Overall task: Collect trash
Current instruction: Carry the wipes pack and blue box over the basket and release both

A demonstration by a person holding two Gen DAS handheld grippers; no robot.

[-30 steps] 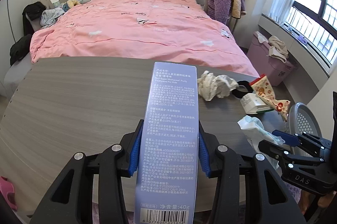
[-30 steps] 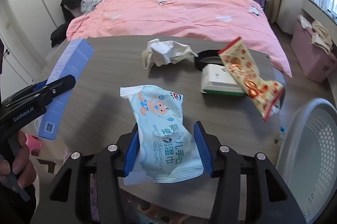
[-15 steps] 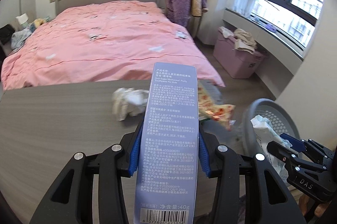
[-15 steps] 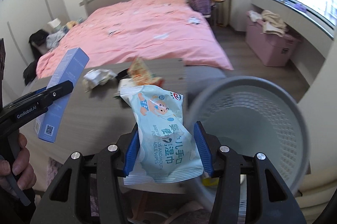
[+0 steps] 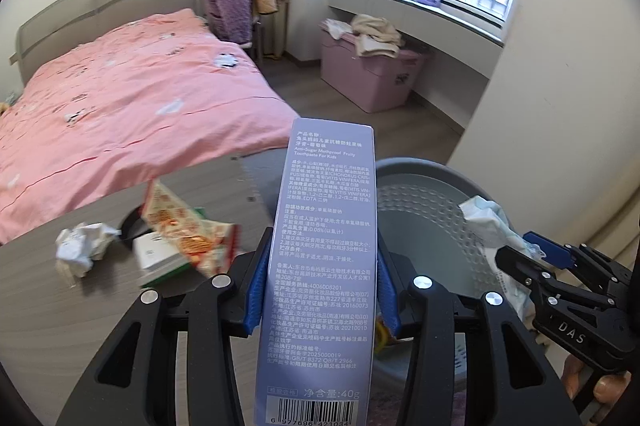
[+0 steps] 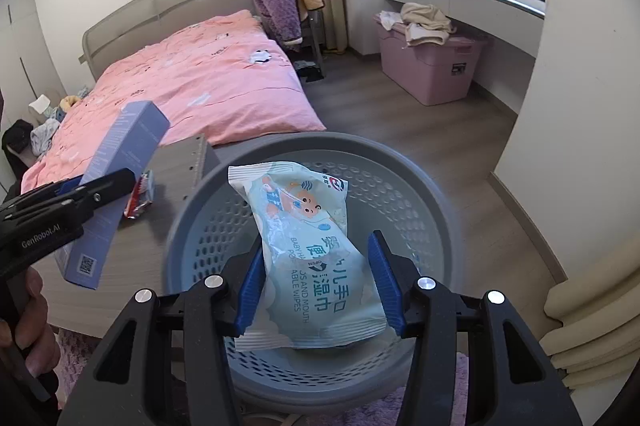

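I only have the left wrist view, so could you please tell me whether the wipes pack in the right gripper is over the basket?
Observer: Yes. The wipes pack, clamped in the right gripper, hangs over the middle of the basket opening.
Operator: And my toothpaste box?
Observer: The toothpaste box in the left gripper sits left of the rim, by the table, not over the opening.
Operator: Anything inside the basket?
Observer: Its visible walls are bare; the pack hides the floor.

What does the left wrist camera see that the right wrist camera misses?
Only the left wrist view shows the crumpled paper, the white box and the printed back of the toothpaste box that the left gripper grips. Only the right shows the wipes pack front, gripped in the right gripper. Both show the grey basket, bed and pink bin.
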